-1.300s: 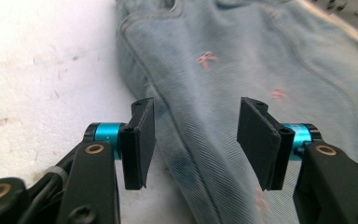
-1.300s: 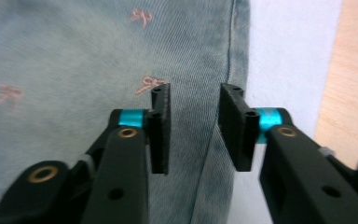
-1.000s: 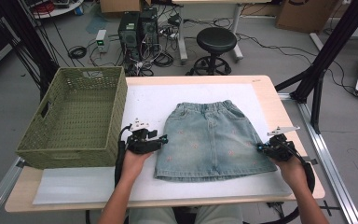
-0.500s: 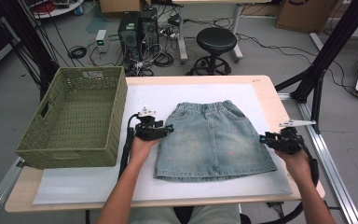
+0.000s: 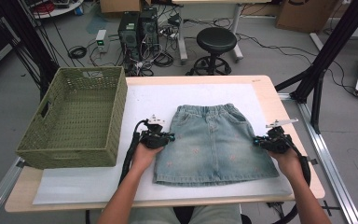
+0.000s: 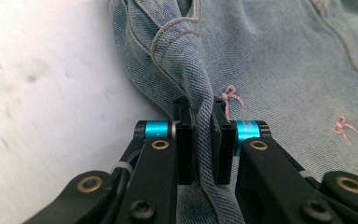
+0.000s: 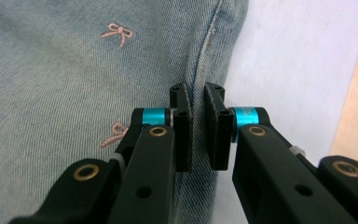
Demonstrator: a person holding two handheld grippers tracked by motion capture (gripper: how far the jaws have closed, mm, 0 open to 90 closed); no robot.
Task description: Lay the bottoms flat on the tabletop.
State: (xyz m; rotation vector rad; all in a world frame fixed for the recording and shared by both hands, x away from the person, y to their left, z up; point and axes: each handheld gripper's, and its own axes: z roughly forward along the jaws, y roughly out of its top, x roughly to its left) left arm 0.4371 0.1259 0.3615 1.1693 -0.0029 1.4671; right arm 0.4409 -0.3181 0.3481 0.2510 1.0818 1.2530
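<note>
1. Nearest the person, the near hem of the denim skirt [image 5: 214, 142] lies flat and untouched on the white mat [image 5: 74, 186] that covers the table [image 5: 265, 88]. No fold shows yet, so the work looks to be at its start.

2. A little farther in, the left gripper [image 5: 168, 138] sits at the skirt's left edge, about halfway up its side. In the left gripper view its jaws have just been closing, and they are now clamped on a raised ridge of denim [image 6: 200, 100] that runs up between the pads.

3. Across from it, the right gripper [image 5: 260, 141] sits at the skirt's right edge at about the same depth. In the right gripper view its jaws have just been closing too, and they now pinch the side seam [image 7: 198, 74] of the skirt, with white mat just to the right of it.

4. So both side grips appear to be made. What seems left is lifting or folding the skirt, and probably carrying it away.

5. Farther off, the waistband [image 5: 207, 109] rests flat at the far end of the skirt, not yet disturbed.

6. To the left, the green woven basket [image 5: 116, 102] stands on the table's left part, near the skirt but apart from it. Its inside is bare, so if the skirt is meant to go there, that step is not done.
</note>
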